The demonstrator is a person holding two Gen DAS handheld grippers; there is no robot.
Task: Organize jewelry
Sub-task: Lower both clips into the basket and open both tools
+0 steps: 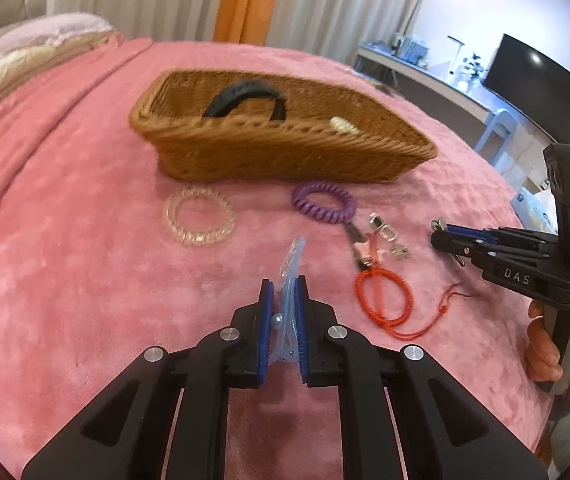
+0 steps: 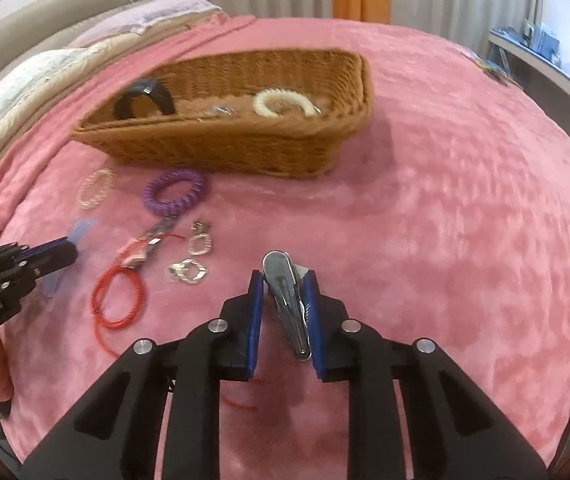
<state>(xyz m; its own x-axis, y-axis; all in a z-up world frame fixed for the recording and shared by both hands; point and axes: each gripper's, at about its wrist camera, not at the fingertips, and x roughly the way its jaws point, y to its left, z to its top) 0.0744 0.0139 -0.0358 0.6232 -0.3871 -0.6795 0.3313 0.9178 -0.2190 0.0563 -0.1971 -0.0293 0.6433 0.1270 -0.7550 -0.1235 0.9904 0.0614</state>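
Note:
A wicker basket (image 1: 285, 152) sits on the pink blanket; it also shows in the right wrist view (image 2: 245, 152). It holds a black hair band (image 1: 245, 100), a cream coil bracelet (image 2: 283, 102) and a small metal piece (image 2: 221, 110). My left gripper (image 1: 283, 284) is shut on a clear blue hair clip (image 1: 291, 264). My right gripper (image 2: 283, 280) is shut on a silver metal hair clip (image 2: 285, 300). On the blanket lie a clear coil bracelet (image 1: 199, 220), a purple coil bracelet (image 1: 323, 202), a red cord bracelet (image 1: 383, 300) and silver charms (image 2: 191, 270).
The pink blanket (image 2: 445, 220) covers a bed, with pillows (image 2: 25, 80) at the far left. A desk with a dark monitor (image 1: 541, 80) stands beyond the bed's right side. A small pink-and-dark clip (image 1: 359, 246) lies beside the red cord.

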